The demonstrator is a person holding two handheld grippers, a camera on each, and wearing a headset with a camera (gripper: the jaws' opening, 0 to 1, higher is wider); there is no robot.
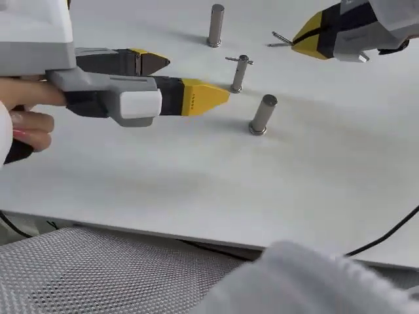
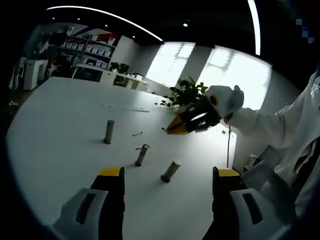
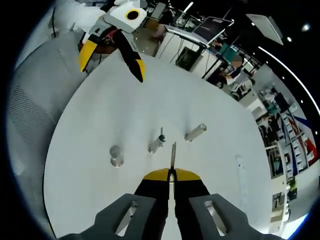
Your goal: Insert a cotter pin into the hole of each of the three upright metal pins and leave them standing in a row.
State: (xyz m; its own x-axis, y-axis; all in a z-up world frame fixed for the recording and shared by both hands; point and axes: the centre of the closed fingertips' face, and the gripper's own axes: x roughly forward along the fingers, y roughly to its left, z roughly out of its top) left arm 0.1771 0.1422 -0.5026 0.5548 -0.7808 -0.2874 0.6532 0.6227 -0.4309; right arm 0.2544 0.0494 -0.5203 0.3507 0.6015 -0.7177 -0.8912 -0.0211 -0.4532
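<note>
Right gripper [image 3: 171,176], clamping a cotter pin [image 3: 173,152], should level it with the hole of the upright pin [image 1: 215,26] nearest the table's [image 1: 196,183] far edge; left gripper [image 1: 196,80] gapes empty.

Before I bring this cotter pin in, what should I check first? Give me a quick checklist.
1. Grip: the right gripper is shut on the held cotter pin, which points forward: ok.
2. The middle pin carries its inserted cotter pin: ok.
3. The far pin and near pin are fitted: not ok, both are bare.
4. All three pins stand upright: ok.
5. The left gripper is open and touches no pin: ok.
6. Which way the hole faces on the next pin: cannot tell.
</note>
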